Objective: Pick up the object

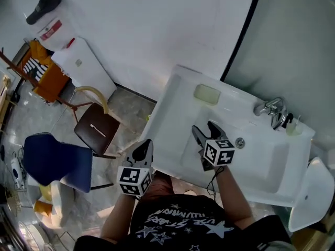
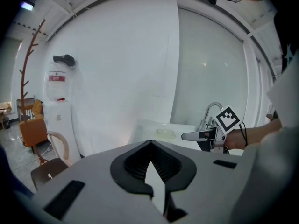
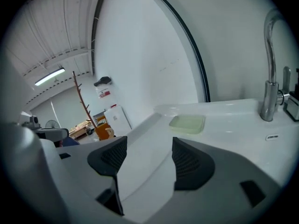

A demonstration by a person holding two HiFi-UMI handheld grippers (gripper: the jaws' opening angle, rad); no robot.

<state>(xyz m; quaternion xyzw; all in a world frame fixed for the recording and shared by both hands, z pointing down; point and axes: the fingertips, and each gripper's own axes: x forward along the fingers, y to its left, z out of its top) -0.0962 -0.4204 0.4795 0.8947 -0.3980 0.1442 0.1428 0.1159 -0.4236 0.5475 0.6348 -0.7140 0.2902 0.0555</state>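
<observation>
A pale green, flat rectangular object (image 1: 207, 94) lies on the white sink counter (image 1: 175, 106) near its back left corner. It also shows ahead of the right gripper's jaws (image 3: 187, 123). My right gripper (image 1: 203, 127) hovers over the basin, short of the object, with its jaws open and nothing between them (image 3: 149, 155). My left gripper (image 1: 146, 145) is off the counter's front left edge, over the floor. Its jaws (image 2: 150, 146) meet at the tips and hold nothing. In the left gripper view the right gripper (image 2: 198, 136) shows at the right.
A chrome faucet (image 1: 269, 107) (image 3: 270, 78) stands at the back right of the basin, and a drain (image 1: 239, 142) lies below it. On the floor to the left are a brown chair (image 1: 97, 129), a blue seat (image 1: 55, 161) and a water dispenser (image 1: 78, 61).
</observation>
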